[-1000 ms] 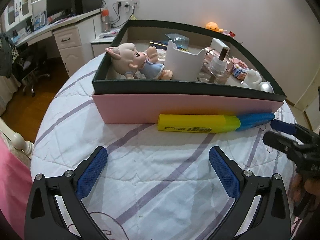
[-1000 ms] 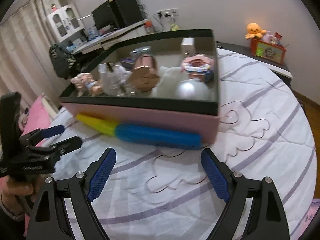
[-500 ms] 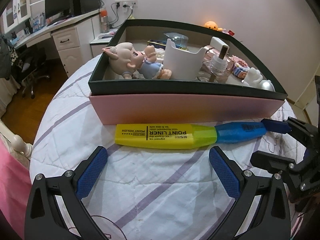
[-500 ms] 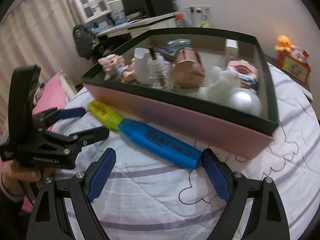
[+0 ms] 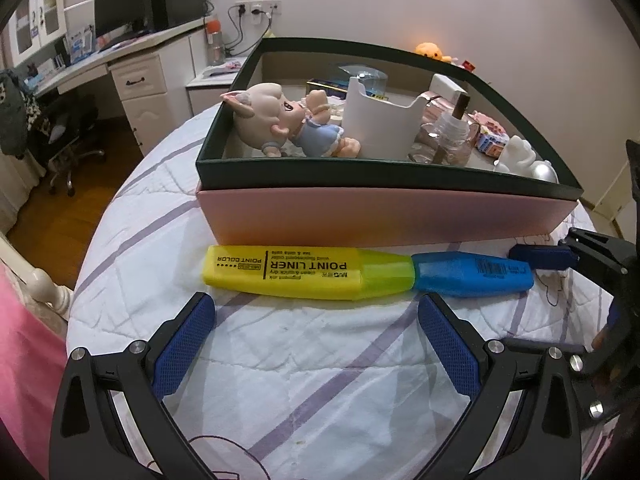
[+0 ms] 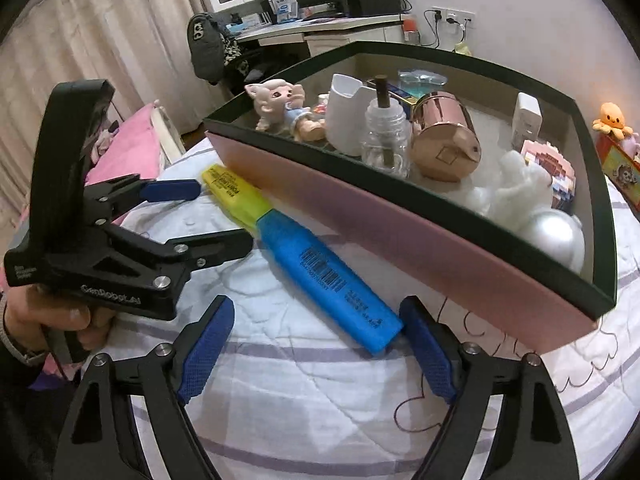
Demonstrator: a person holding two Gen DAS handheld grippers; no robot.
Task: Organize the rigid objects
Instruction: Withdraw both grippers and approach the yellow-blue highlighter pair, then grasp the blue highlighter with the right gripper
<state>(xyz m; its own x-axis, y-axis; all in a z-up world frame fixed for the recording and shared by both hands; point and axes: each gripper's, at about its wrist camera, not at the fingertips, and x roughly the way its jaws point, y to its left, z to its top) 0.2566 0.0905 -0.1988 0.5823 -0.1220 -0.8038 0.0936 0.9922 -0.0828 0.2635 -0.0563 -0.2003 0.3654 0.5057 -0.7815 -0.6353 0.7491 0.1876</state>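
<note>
Leftmost, relative to the box, my left gripper hangs just in front of its pink front wall with fingers spread wide and nothing between them; I judge it is parked there so the marker stays free for the other hand.

Centre: the highlighter, yellow barrel and blue cap, lies flat on the quilted bed cover, parallel to the box's front wall and just beside it, near enough that I cannot tell whether they touch. It is the one rigid thing outside the box, so I read it as the next item to go in.

Inside the box, behind that wall, a pig figurine, a white cup, a small glass bottle and a silver ball already sit.

Right of the box's front wall: my right gripper stands at the cap end, which lies between its fingers. They are closing but not yet pressing on the cap. I approach endwise, I judge, because the box wall blocks a grasp from behind.
</note>
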